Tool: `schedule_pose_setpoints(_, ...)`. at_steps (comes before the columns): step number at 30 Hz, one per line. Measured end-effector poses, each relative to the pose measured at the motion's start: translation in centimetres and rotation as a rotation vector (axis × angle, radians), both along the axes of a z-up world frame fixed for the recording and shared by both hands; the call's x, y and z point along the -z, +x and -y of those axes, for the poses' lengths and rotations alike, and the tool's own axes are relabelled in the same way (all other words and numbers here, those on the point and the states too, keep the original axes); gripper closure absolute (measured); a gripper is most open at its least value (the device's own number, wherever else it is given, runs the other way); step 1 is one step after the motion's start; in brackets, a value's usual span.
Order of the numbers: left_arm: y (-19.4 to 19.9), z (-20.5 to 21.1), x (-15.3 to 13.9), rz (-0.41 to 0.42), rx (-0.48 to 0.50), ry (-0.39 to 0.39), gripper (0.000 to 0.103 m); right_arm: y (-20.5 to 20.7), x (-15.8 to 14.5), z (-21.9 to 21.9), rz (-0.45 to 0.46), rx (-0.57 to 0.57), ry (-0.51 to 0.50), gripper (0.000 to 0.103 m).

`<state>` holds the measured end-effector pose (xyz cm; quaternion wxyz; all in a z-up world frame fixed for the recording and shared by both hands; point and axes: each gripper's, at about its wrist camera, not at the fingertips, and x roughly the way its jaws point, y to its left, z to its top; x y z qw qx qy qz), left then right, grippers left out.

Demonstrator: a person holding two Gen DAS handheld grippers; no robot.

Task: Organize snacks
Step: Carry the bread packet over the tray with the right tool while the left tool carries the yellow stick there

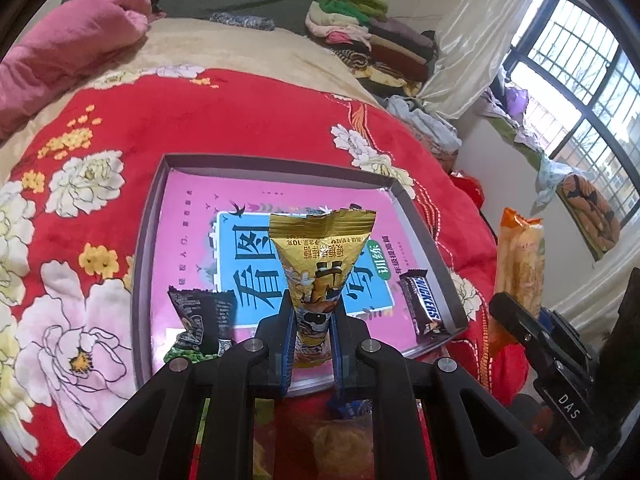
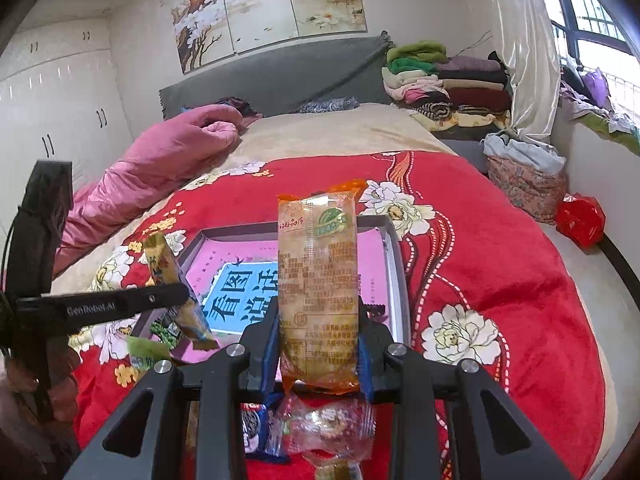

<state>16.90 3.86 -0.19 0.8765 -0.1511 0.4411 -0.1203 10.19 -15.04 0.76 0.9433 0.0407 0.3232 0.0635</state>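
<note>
My left gripper [image 1: 314, 308] is shut on the lower end of a gold snack packet [image 1: 320, 240], held upright over a grey tray [image 1: 280, 162] lined with a pink book. In the tray lie a Snickers bar [image 1: 426, 306] at the right and a black packet [image 1: 204, 312] at the left, with a green packet [image 1: 188, 356] at its near edge. My right gripper [image 2: 318, 320] is shut on a long orange-edged pastry packet [image 2: 318, 272], upright above the tray's [image 2: 390, 248] near right side. From the right wrist view the left gripper [image 2: 176, 300] and gold packet [image 2: 162, 260] show at the left.
The tray rests on a red flowered blanket [image 2: 480, 260] covering a bed. Loose snacks lie under the right gripper: a blue packet [image 2: 256, 428] and a clear-wrapped pastry [image 2: 328, 428]. A pink quilt [image 2: 160, 160] lies far left, folded clothes [image 2: 440, 84] far right.
</note>
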Motion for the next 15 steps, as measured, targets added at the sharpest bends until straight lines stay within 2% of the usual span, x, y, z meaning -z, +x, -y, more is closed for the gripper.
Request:
schedule_pose_setpoints(9, 0.9, 0.3, 1.7, -0.057, 0.024, 0.0, 0.088, 1.6, 0.5, -0.8, -0.024, -0.009, -0.008, 0.071)
schedule_pose_setpoints(15, 1.0, 0.2, 2.1, -0.065, 0.027, -0.013, 0.088, 2.6, 1.0, -1.1, -0.039, -0.013, -0.011, 0.071)
